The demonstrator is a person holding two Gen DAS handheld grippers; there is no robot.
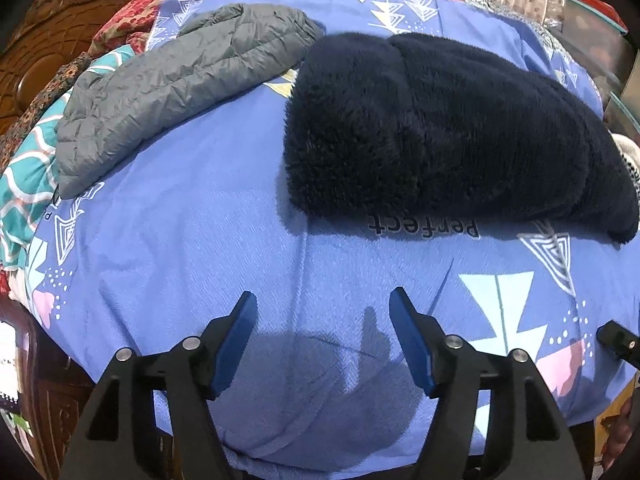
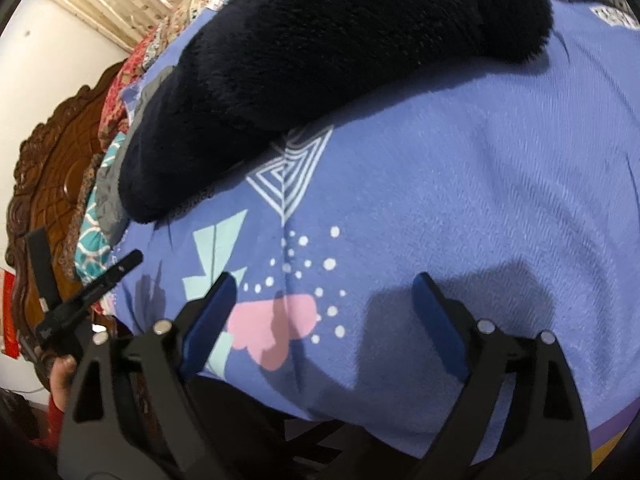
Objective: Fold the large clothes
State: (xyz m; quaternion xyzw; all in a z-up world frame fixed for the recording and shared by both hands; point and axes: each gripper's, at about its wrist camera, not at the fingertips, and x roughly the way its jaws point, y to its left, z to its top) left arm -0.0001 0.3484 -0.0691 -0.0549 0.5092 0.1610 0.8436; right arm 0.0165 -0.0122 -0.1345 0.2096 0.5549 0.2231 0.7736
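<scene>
A dark navy fleece garment (image 1: 436, 128) lies folded in a thick bundle on the blue patterned bedsheet (image 1: 192, 216). It also shows in the right wrist view (image 2: 304, 60), across the top. My left gripper (image 1: 323, 300) is open and empty above bare sheet, short of the garment's near edge. My right gripper (image 2: 323, 284) is open and empty over the sheet (image 2: 460, 168), also short of the garment. The left gripper's tip (image 2: 116, 270) shows at the left of the right wrist view.
A grey quilted jacket (image 1: 168, 80) lies folded at the sheet's far left. A carved wooden headboard (image 1: 40, 40) stands left, with red floral bedding (image 1: 132, 16) and teal patterned cloth (image 1: 24, 176) beside it. The bed's near edge runs just below both grippers.
</scene>
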